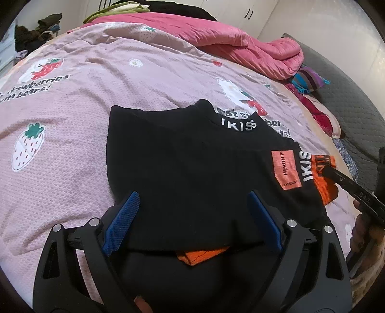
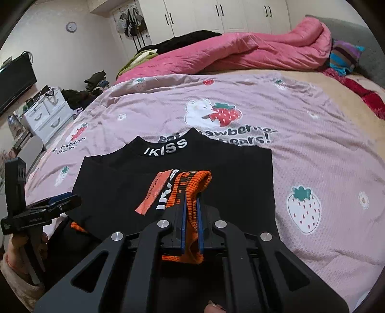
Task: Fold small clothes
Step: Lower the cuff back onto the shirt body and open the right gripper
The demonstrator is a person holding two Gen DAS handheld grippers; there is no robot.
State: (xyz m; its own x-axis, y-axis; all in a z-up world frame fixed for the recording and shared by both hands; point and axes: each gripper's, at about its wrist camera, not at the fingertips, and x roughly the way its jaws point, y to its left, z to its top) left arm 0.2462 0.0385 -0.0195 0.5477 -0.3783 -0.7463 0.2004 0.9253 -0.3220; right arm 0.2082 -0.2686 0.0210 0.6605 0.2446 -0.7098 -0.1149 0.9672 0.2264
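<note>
A small black top [image 1: 187, 168] with a white "IKISS" collar lies flat on the pink bedspread [image 1: 96, 115]; it also shows in the right wrist view [image 2: 115, 192]. My left gripper [image 1: 192, 199] is open, its blue pads straddling the top's near hem without gripping it. An orange cuff [image 1: 202, 256] peeks out under that hem. My right gripper [image 2: 191, 199] is shut on the sleeve's orange ribbed cuff [image 2: 195, 185] and holds it lifted over the top's body. In the left wrist view the cuff [image 1: 323, 178] and right gripper [image 1: 336, 177] are at the right.
A rolled pink quilt [image 2: 240, 53] lies along the far side of the bed. A striped cloth [image 2: 344, 57] and red fabric [image 2: 365, 96] lie at the far right. White drawers [image 2: 45, 115], a clothes pile [image 2: 96, 81] and wardrobes [image 2: 216, 16] stand beyond.
</note>
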